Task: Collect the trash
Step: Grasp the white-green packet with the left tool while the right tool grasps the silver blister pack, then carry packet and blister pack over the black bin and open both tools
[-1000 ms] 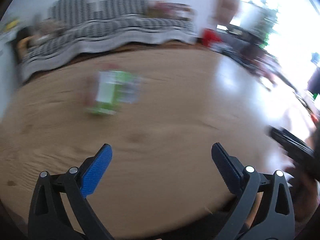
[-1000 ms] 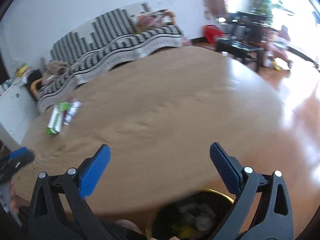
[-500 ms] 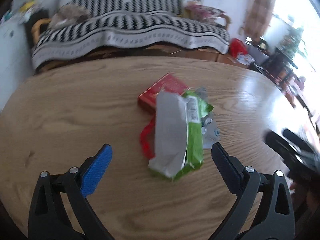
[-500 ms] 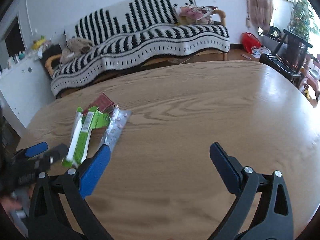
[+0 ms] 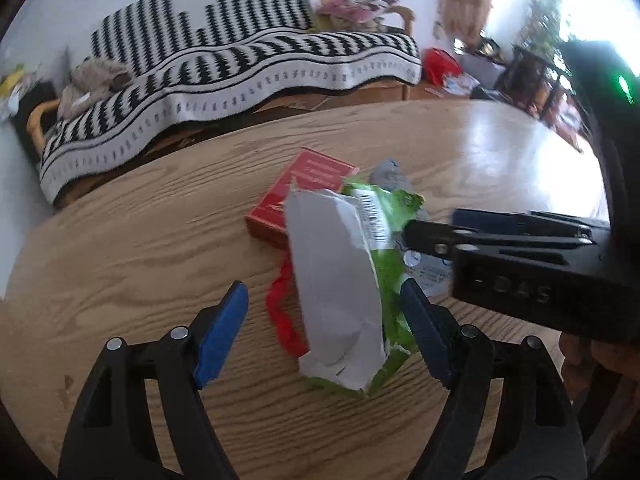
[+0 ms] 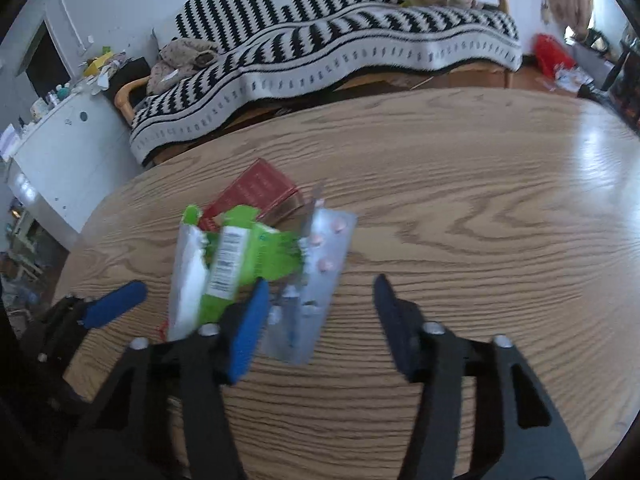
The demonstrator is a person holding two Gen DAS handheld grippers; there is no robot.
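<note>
A small pile of trash lies on the round wooden table (image 5: pixel 120 248). It holds a torn green and silver wrapper (image 5: pixel 340 280), a red box (image 5: pixel 304 184), a red strip (image 5: pixel 282 312) and a silver pill blister (image 6: pixel 316 280). My left gripper (image 5: pixel 324 332) is open, its fingers on either side of the wrapper's near end. My right gripper (image 6: pixel 320 316) is open over the blister, and it shows from the side in the left wrist view (image 5: pixel 500 236). The wrapper (image 6: pixel 224 264) and red box (image 6: pixel 256 192) also show in the right wrist view.
A sofa with a black and white striped cover (image 6: pixel 340 52) stands behind the table. A white cabinet (image 6: pixel 60 140) with clutter is at the left. Dark furniture and a red object (image 5: pixel 440 64) stand on the floor at the right, near a bright window.
Both grippers have closed in on the trash pile. The left now straddles the wrapper's near end; the right has swung left from the table's middle to the blister, its fingers somewhat closer together.
</note>
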